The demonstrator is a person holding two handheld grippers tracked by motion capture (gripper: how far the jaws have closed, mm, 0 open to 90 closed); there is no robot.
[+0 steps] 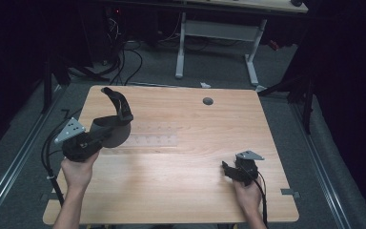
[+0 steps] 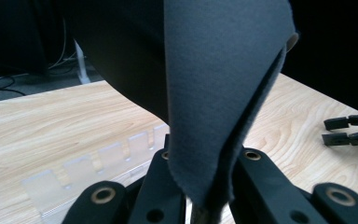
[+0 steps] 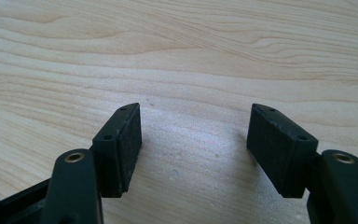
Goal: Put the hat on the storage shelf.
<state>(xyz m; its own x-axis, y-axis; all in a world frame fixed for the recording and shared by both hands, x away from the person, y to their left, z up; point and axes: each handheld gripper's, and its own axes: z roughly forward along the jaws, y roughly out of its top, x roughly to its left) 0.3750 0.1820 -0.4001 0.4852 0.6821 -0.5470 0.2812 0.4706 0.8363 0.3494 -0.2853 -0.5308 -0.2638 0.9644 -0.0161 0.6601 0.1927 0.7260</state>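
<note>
Left gripper view: jaws pinch the lower edge of a dark grey cloth (image 2: 223, 79), which is folded double at the grip and rises straight up from between them. Likely held at the edge so the rest hangs free for spreading or folding. Just behind the jaws, a clear plastic strip (image 2: 98, 161) with notched tabs lies flat on the table (image 2: 42, 121). Farther right, the tips of the right gripper (image 2: 349, 133) sit well apart from the cloth.

Right gripper view: jaws spread wide, nothing between them, only bare wood grain under the pads (image 3: 129, 140). They sit low over the table; whether they touch it I can't tell. Reads as parked, waiting to take a corner.

High view: adds the layout. The left gripper (image 1: 88, 138) is at the near-left of the table with the cloth lifted; one tail arcs up and away toward the far edge, while the bulk bunches at the jaws. The right gripper is near-right, clear of everything. The clear strip runs from beside the cloth toward the table centre. Far side: a round grommet hole (image 1: 208, 101); beyond it, on the floor, a white desk frame (image 1: 217, 43) and cables.

Fold detail at the grip comes from the left gripper view; the cloth's overall shape from the high view.
</note>
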